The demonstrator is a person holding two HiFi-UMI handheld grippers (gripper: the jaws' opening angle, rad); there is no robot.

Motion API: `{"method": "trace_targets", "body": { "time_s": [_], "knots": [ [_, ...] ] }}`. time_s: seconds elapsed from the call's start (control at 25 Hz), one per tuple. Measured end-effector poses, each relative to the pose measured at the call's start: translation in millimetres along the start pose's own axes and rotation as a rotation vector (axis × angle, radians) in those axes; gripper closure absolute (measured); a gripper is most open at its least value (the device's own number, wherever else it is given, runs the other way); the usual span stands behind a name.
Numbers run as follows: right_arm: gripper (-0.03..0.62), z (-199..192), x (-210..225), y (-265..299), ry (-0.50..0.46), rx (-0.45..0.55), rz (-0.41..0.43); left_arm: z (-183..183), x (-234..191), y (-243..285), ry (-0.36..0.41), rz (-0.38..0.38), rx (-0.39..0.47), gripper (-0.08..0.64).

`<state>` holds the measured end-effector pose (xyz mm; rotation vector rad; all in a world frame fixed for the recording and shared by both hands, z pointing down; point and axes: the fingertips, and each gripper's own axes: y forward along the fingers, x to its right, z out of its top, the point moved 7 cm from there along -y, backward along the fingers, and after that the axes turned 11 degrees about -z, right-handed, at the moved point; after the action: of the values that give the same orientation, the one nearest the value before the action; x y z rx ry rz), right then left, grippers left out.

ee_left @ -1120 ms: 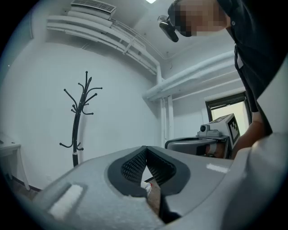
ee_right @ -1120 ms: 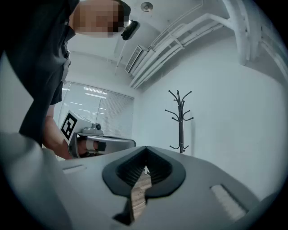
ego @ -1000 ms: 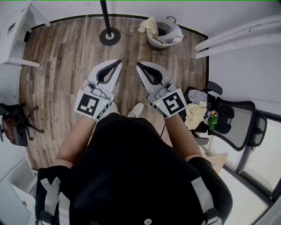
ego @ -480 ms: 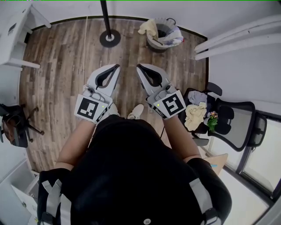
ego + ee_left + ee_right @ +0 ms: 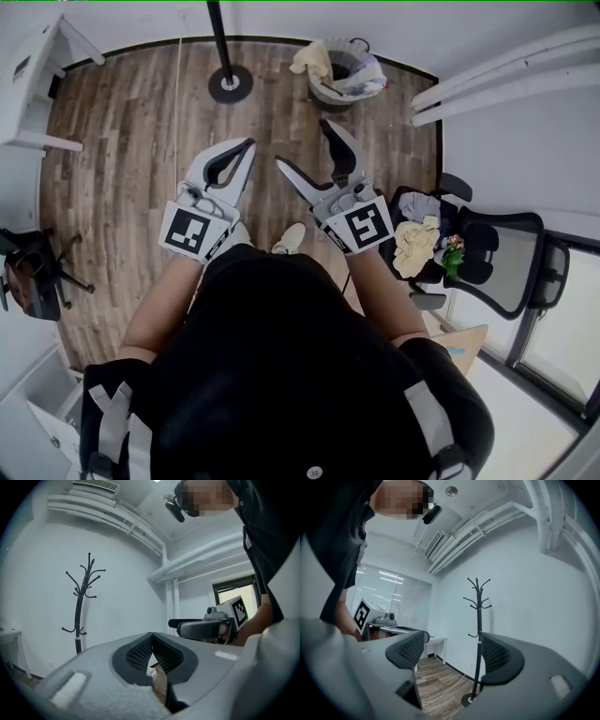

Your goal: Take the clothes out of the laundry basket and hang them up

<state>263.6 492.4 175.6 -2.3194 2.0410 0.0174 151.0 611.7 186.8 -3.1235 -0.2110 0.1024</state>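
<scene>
landmark: coat stand (image 5: pixel 230 82); black pole on a round base by the far wall; every place below is taken from it
laundry basket (image 5: pixel 342 70): on the floor just right of the stand's base in the head view; near it, not touching
clothes (image 5: pixel 312 58): all in the basket; a pale yellow piece hangs over the rim on the stand's side; the stand's hooks are bare in both gripper views
left gripper (image 5: pixel 246 143): jaws pressed together on nothing; held level, well short of the stand
right gripper (image 5: pixel 305 142): jaws have just been opening and now stand wide; only the distant stand and floor show between them
change: the right claw's spreading is the one thing we note; we read it as readying for a first grab
chair (image 5: pixel 487 253): well to the right of the stand; a heap of cloth (image 5: pixel 415 246) lies on its seat; whether that belongs to the laundry we cannot tell
status: we judge nothing hung yet; both grippers are well apart from the basket, so an approach comes first
</scene>
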Motion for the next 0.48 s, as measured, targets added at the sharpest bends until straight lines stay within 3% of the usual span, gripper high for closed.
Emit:
{"method": "trace_targets", "body": {
  "time_s": [0.2,0.48],
  "knots": [
    [0.164,-1.4,13.2,-6.6,-0.004,-0.002,-0.058,-0.6,2.6,8.1,0.003,-0.019,0.002,0.56],
    [0.158,-5.6,38.7,-27.3,0.013,-0.02,-0.104,-3.6,13.9,32.8,0.017,-0.05,0.008,0.541]
  ]
}}
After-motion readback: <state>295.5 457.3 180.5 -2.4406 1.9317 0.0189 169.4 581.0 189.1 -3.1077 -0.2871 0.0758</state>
